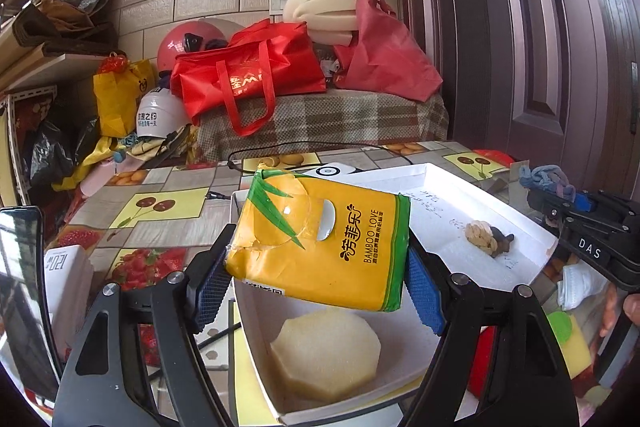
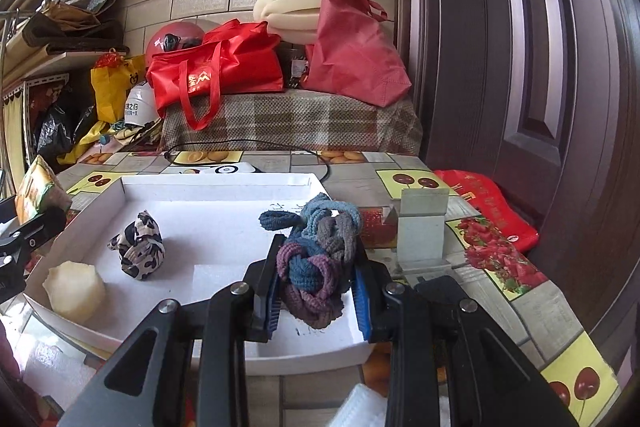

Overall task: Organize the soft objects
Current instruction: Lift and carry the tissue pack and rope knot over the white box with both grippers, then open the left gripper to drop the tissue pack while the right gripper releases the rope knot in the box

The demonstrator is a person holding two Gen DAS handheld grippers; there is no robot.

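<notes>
My left gripper [image 1: 318, 283] is shut on a yellow and green tissue pack [image 1: 320, 239], which hangs tilted over the near corner of the white tray [image 1: 440, 175]. Below it in the tray lies a pale foam piece [image 1: 324, 355], and farther in a leopard-print scrunchie [image 1: 490, 237]. My right gripper [image 2: 316, 291] is shut on a bundle of blue, grey and purple knitted hair ties [image 2: 316, 259], low over the white tray [image 2: 216, 183] near its right edge. The leopard-print scrunchie [image 2: 140, 245] and the foam piece [image 2: 76, 291] lie to its left.
The table has a fruit-print cloth [image 2: 500, 259]. On it are a white stand [image 2: 422, 227], a black cable [image 2: 248, 143], a face mask [image 1: 580, 283], a green and yellow sponge [image 1: 568, 339] and a white box [image 1: 68, 275]. Behind, a plaid bench [image 1: 320, 123] carries red bags.
</notes>
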